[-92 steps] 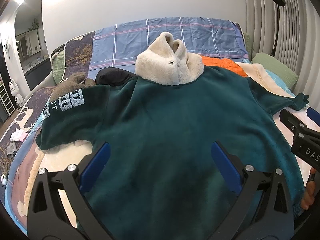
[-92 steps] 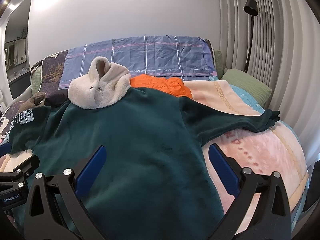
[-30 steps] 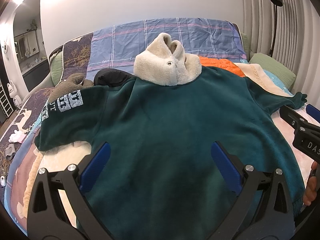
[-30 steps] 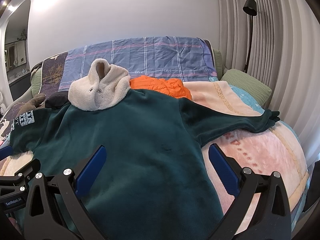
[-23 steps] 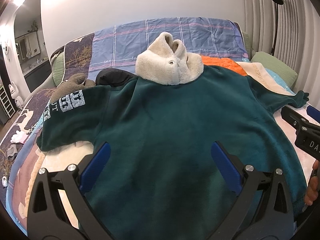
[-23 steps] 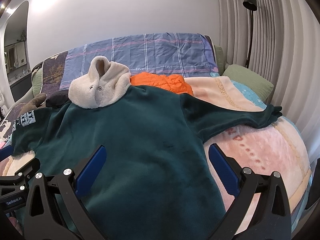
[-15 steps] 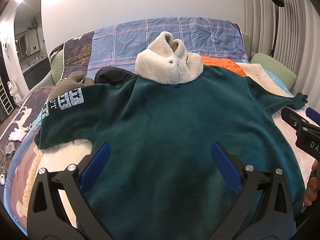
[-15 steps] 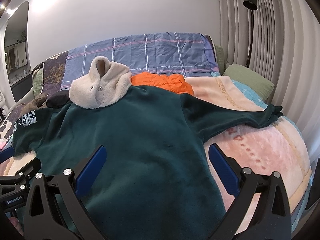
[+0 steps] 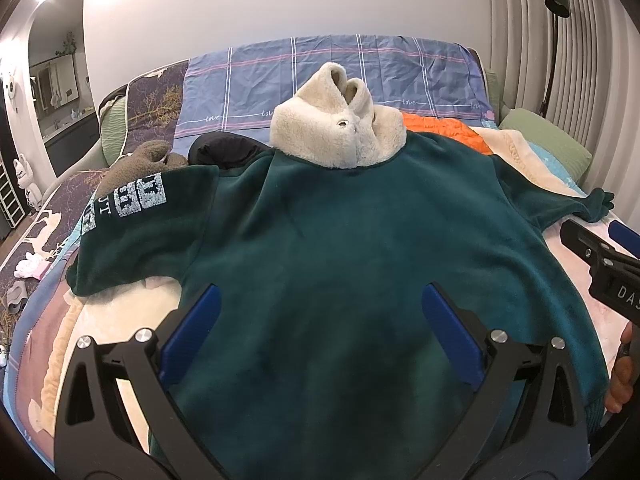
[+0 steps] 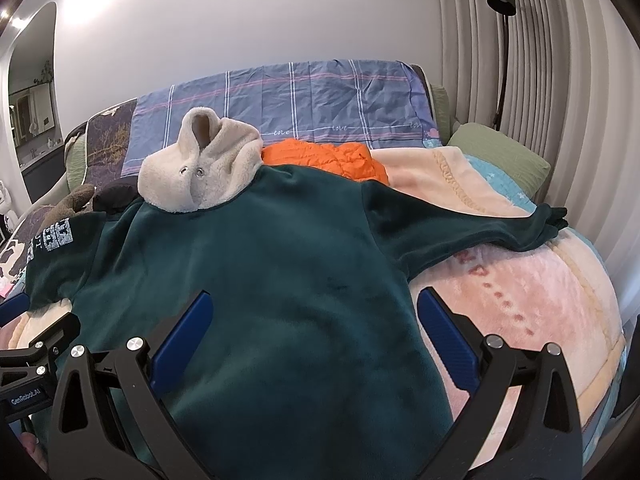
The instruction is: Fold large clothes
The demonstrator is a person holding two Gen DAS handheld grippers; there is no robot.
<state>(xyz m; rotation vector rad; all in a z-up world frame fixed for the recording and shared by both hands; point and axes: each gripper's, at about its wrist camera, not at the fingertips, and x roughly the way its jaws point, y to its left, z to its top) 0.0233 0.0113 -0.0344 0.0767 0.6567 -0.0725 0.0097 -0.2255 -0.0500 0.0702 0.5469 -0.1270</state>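
Note:
A large dark green fleece hoodie (image 9: 340,248) (image 10: 256,264) lies spread flat on the bed, with its cream fleece hood (image 9: 340,128) (image 10: 204,172) toward the headboard. Its left sleeve (image 9: 132,224) carries white printed letters and is bent back near the bed's left side. The right sleeve (image 10: 472,228) stretches out toward the right edge. My left gripper (image 9: 320,320) hovers open above the lower body of the hoodie, holding nothing. Over the hoodie's lower right part my right gripper (image 10: 312,316) is open and empty too.
An orange puffer garment (image 10: 328,158), a black item (image 9: 224,152) and a brown plush item (image 9: 136,160) lie near the hood. A pink-and-peach blanket (image 10: 520,300) covers the bed. Green pillow (image 10: 500,156), floor lamp (image 10: 502,40) and pleated curtain stand at the right.
Both grippers have stayed open and nearly still; the views shift only slightly. The hoodie lies as before.

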